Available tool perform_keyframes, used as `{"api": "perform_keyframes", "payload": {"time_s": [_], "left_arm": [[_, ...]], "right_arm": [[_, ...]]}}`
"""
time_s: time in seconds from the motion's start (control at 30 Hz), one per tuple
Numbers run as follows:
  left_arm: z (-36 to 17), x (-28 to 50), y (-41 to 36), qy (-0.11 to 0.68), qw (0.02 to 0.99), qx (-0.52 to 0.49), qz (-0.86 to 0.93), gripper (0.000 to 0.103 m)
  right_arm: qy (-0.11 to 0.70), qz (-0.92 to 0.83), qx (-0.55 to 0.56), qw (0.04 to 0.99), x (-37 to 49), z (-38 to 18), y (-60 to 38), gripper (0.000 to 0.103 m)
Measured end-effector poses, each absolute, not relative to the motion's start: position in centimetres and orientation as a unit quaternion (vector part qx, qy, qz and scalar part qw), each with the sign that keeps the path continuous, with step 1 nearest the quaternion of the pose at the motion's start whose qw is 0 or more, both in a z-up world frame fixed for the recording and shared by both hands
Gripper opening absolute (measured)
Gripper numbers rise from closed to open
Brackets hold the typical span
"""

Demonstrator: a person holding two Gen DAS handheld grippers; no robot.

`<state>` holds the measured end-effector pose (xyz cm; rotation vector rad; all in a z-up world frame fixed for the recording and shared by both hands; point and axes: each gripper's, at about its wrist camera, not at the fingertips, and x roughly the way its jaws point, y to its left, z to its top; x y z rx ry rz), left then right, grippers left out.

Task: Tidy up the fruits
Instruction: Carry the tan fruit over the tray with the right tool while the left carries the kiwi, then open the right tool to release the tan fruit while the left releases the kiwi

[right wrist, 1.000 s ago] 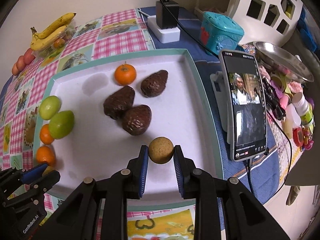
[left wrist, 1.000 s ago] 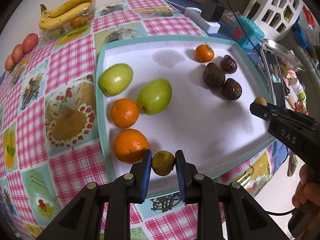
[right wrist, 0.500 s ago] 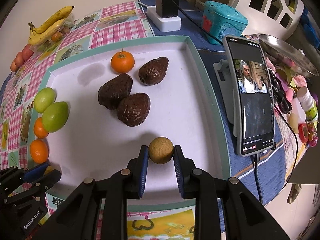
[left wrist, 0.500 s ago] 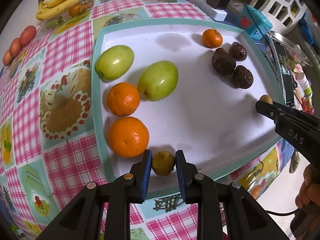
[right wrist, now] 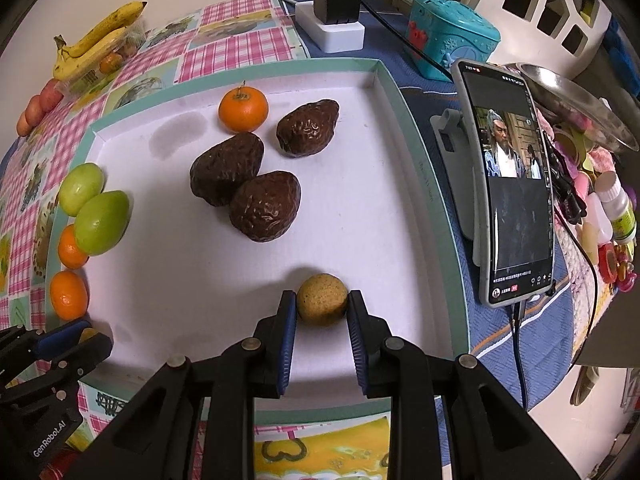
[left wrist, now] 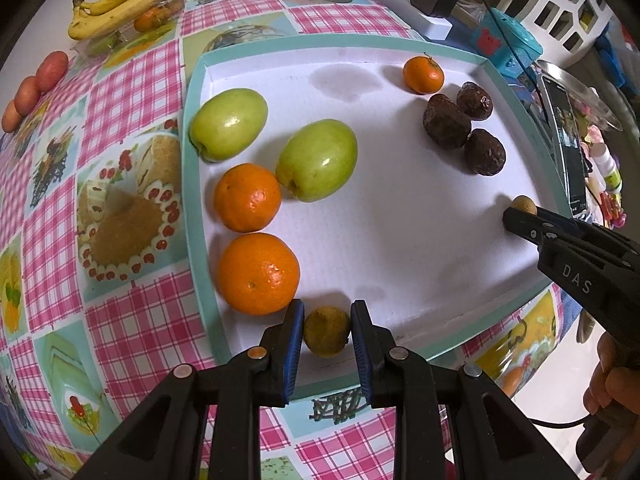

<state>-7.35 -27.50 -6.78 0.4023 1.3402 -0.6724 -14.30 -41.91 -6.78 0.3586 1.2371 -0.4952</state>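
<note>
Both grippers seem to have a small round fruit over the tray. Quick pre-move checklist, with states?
1. Left gripper shut on small greenish fruit: ok, pads touch both sides.
2. Right gripper shut on small tan fruit: ok.
3. Fruits lifted off the tray: cannot tell.
4. Nearest big orange clear of the left fingers: not ok, nearly touching.
5. Open tray floor between the grippers: ok.
6. Phone and its cable outside the tray, apart from the right gripper: ok.
</note>
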Motion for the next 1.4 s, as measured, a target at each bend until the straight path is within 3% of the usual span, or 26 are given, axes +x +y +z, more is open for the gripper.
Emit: {"api": "perform_keyframes", "payload": {"time_s": [0.27, 0.4, 0.5, 0.7, 0.8, 0.87, 0.9, 1.0, 1.07, 1.2, 1.3, 1.37, 1.4], "left_arm": [[-6.7, -7.2, -27.4, 0.608, 0.708, 0.186, -0.307, 0.027], [-6.4, -7.4, -27.4, 0.605, 0.707, 0.191, -0.314, 0.027], [-5.8, -7.4, -27.4, 0.6, 0.708, 0.191, -0.32, 0.027], [-4.0, -7.2, -26.7, 0.587, 0.712, 0.187, -0.338, 0.03], [-3.0, -6.7, -25.9, 0.576, 0.722, 0.187, -0.334, 0.042], [-2.4, -6.0, -25.0, 0.571, 0.731, 0.18, -0.327, 0.058], [-2.2, -5.6, -24.6, 0.57, 0.735, 0.175, -0.323, 0.059], [-1.6, -4.2, -23.0, 0.569, 0.746, 0.159, -0.307, 0.068], [-1.5, -3.6, -22.1, 0.569, 0.753, 0.156, -0.293, 0.081], [-1.4, -1.9, -19.9, 0.569, 0.765, 0.144, -0.267, 0.084], [-1.5, -0.6, -18.2, 0.57, 0.773, 0.124, -0.248, 0.095], [-1.5, 0.3, -16.8, 0.567, 0.782, 0.114, -0.231, 0.103], [-1.6, 0.6, -16.5, 0.565, 0.786, 0.114, -0.224, 0.103]], "right_arm": [[0.578, -0.234, 0.162, 0.765, -14.2, -7.2, -41.9, 0.039], [0.578, -0.234, 0.163, 0.765, -14.3, -6.9, -41.9, 0.04], [0.575, -0.235, 0.162, 0.767, -14.1, -6.2, -41.8, 0.049], [0.563, -0.238, 0.158, 0.776, -13.9, -4.1, -41.6, 0.049], [0.559, -0.239, 0.157, 0.778, -13.6, -3.2, -41.5, 0.049], [0.557, -0.24, 0.156, 0.78, -13.7, -2.6, -41.1, 0.049], [0.556, -0.24, 0.157, 0.78, -13.6, -2.5, -41.1, 0.05], [0.554, -0.24, 0.164, 0.78, -13.2, -2.3, -40.5, 0.058], [0.554, -0.239, 0.166, 0.78, -12.9, -2.2, -40.0, 0.066], [0.554, -0.233, 0.167, 0.781, -11.9, -2.2, -39.1, 0.071], [0.554, -0.231, 0.168, 0.782, -11.3, -2.2, -38.4, 0.073], [0.551, -0.231, 0.168, 0.784, -10.8, -2.1, -37.9, 0.089], [0.548, -0.23, 0.166, 0.787, -10.6, -2.0, -37.6, 0.09]]}}
